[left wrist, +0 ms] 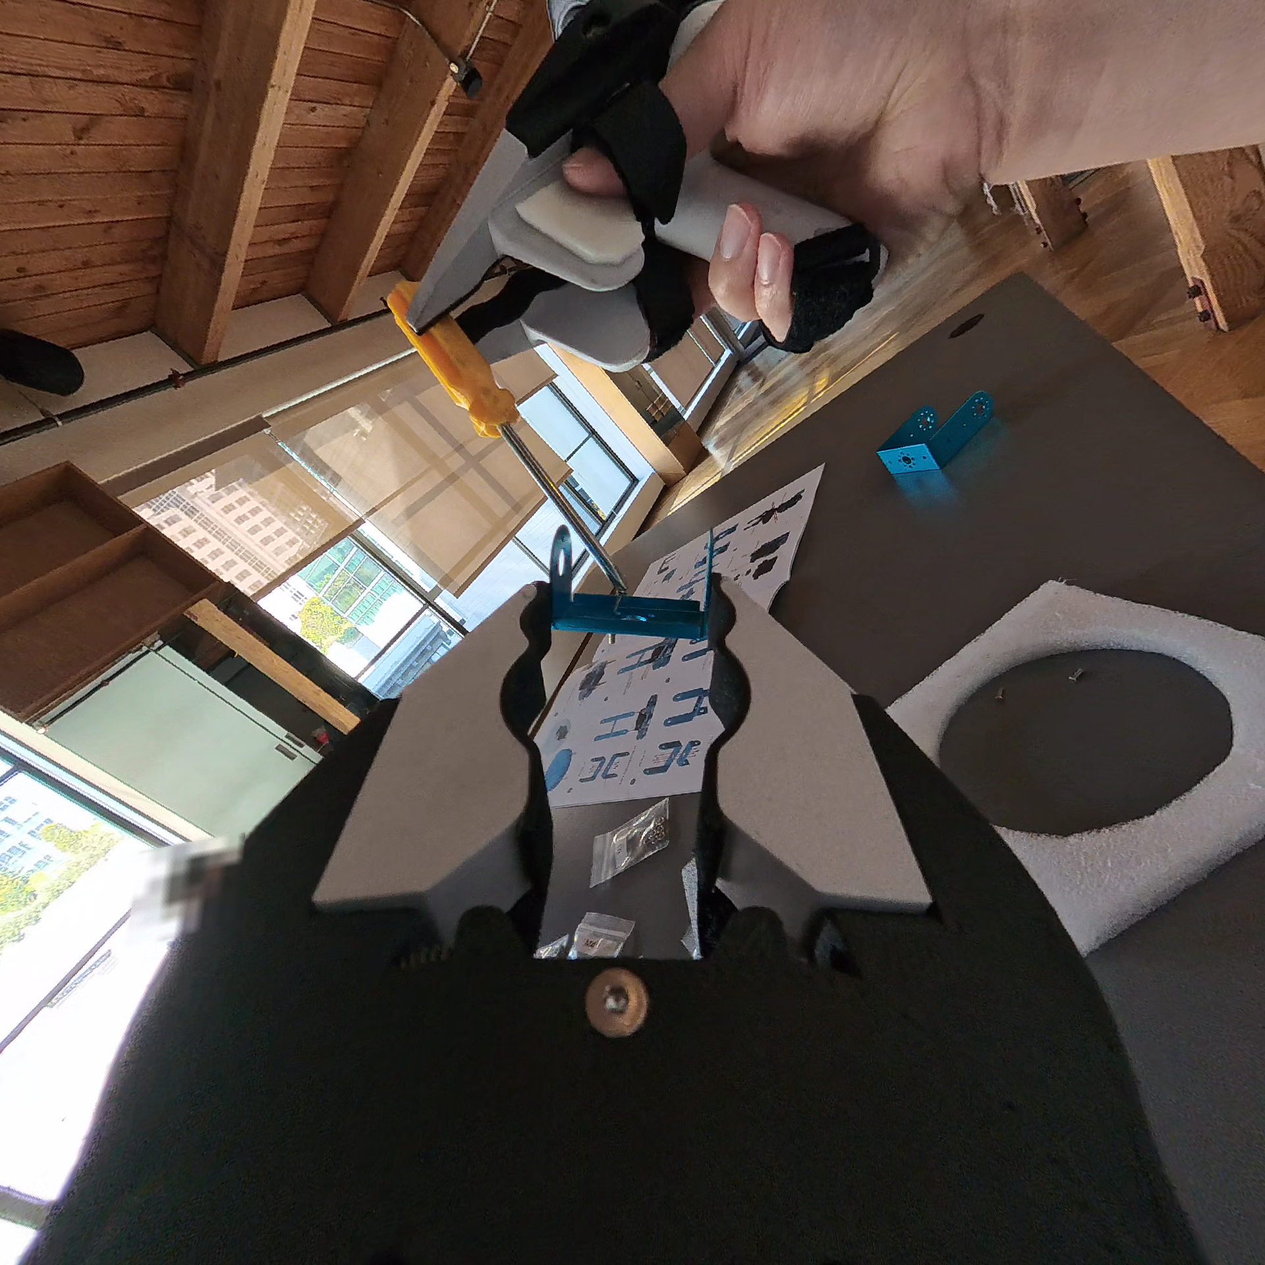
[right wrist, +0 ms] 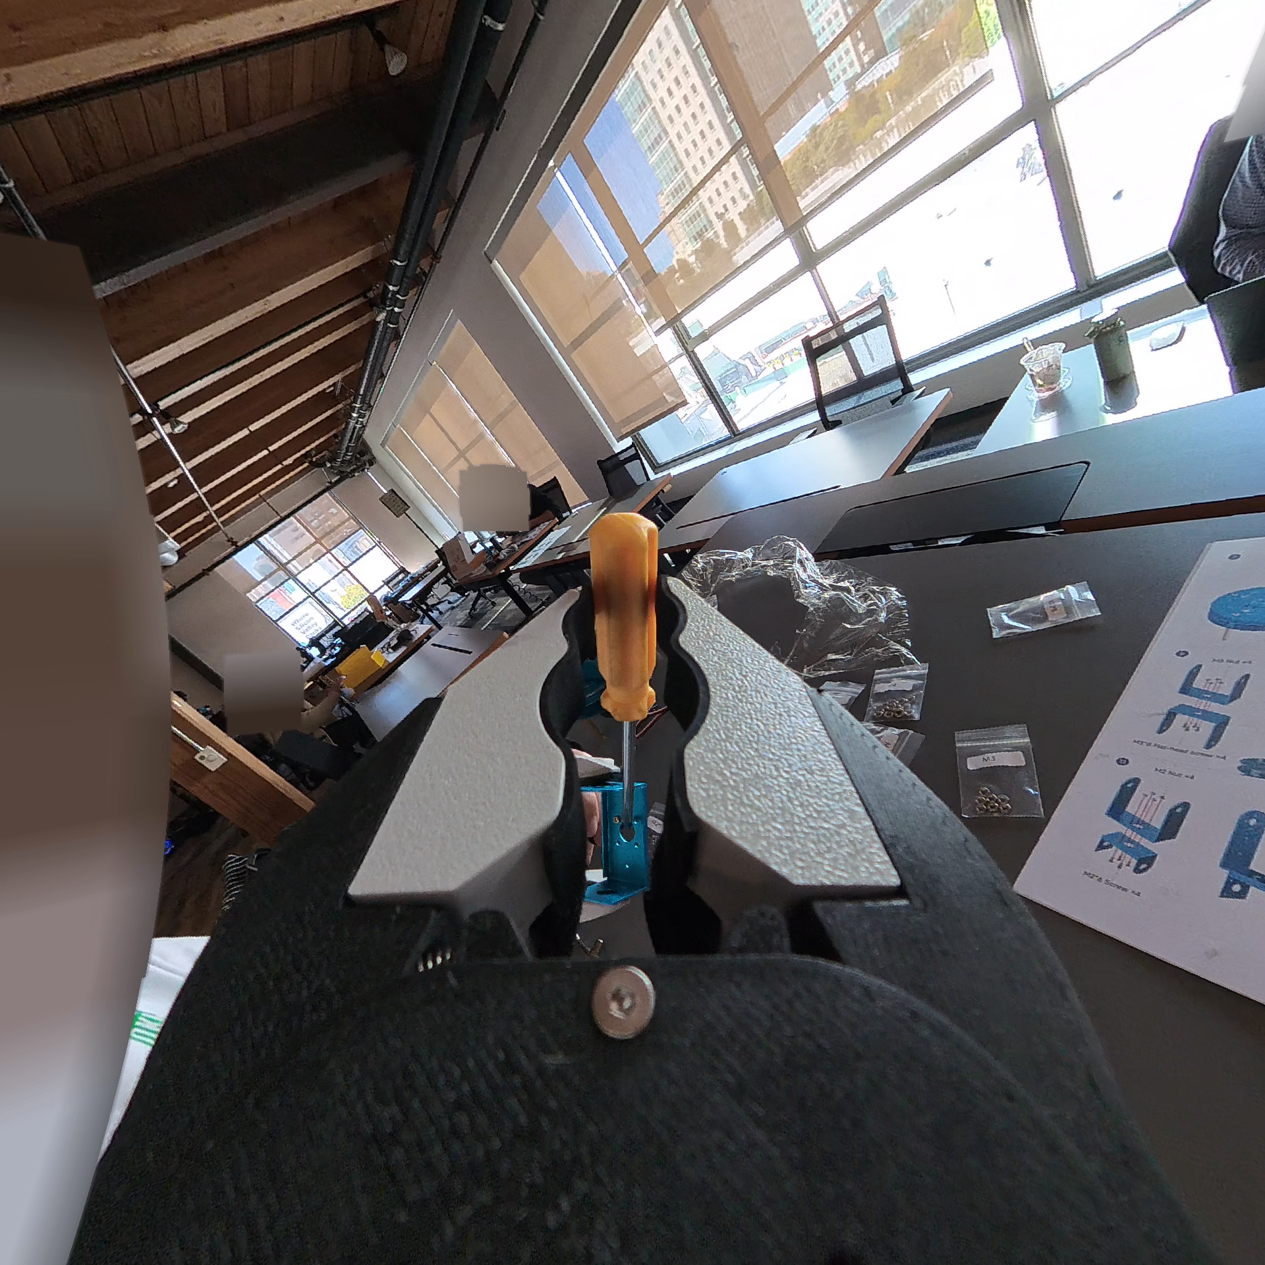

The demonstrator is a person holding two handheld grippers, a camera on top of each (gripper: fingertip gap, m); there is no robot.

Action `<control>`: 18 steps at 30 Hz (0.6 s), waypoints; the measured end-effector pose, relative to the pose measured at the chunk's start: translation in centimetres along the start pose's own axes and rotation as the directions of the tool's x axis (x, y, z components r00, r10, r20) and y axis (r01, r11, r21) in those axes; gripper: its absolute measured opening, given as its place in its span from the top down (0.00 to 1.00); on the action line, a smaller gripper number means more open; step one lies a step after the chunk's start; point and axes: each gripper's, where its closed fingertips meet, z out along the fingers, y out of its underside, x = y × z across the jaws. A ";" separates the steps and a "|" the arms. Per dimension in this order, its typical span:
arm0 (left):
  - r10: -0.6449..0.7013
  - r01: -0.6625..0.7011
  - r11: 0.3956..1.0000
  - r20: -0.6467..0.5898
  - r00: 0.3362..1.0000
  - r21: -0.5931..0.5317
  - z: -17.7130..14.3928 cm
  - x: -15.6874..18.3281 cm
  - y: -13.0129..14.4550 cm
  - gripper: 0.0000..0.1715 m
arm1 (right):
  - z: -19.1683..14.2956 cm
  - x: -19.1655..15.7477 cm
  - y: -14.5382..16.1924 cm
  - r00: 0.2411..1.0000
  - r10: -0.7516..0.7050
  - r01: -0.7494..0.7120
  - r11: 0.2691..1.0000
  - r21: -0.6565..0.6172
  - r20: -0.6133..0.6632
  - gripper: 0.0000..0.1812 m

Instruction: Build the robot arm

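My left gripper [left wrist: 626, 602] is shut on a blue metal U-bracket [left wrist: 630, 614] and holds it above the dark table. My right gripper [right wrist: 623, 619] is shut on the orange handle of a screwdriver [right wrist: 623, 616]. The same screwdriver [left wrist: 455, 363] shows in the left wrist view, held by the other gripper in a person's hand [left wrist: 855, 137], with its tip set on the bracket's flat face. In the right wrist view the shaft runs down to a hole in the blue bracket [right wrist: 626, 838].
A printed instruction sheet [left wrist: 678, 691] [right wrist: 1164, 753] lies on the dark table [left wrist: 958, 547]. A second blue bracket [left wrist: 938, 438] lies farther off. A white foam ring [left wrist: 1122, 842] holds small screws. Small bags of hardware [right wrist: 999, 780] and crumpled clear plastic [right wrist: 808, 609] lie nearby. Spacing between my two grippers at the tips: around 12 cm.
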 end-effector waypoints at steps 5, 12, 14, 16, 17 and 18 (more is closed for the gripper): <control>0.013 -0.013 1.000 -0.001 1.000 -0.004 0.1 0.1 0.0 0.74 | 0.0 0.0 0.1 1.000 -0.002 0.002 1.000 -0.007 -0.002 0.91; 0.036 -0.036 0.999 -0.002 0.999 -0.011 0.1 0.2 0.1 0.74 | 0.0 0.1 0.2 1.000 -0.018 0.018 1.000 -0.013 -0.015 0.91; 0.053 -0.053 0.998 -0.002 0.999 -0.018 0.1 0.4 0.2 0.74 | 0.1 0.1 0.2 0.999 -0.034 0.034 0.999 -0.018 -0.025 0.91; 0.059 -0.059 0.998 -0.006 0.998 -0.022 0.2 0.5 0.2 0.74 | 0.1 0.1 0.3 0.998 -0.050 0.049 0.999 -0.021 -0.032 0.91; 0.064 -0.064 0.998 -0.006 0.998 -0.026 0.2 0.6 0.3 0.74 | 0.1 0.0 0.3 0.998 -0.054 0.053 0.998 -0.019 -0.033 0.91; 0.069 -0.069 0.997 -0.005 0.998 -0.031 0.3 0.6 0.3 0.74 | 0.2 0.0 0.3 0.998 -0.053 0.053 0.998 -0.021 -0.030 0.91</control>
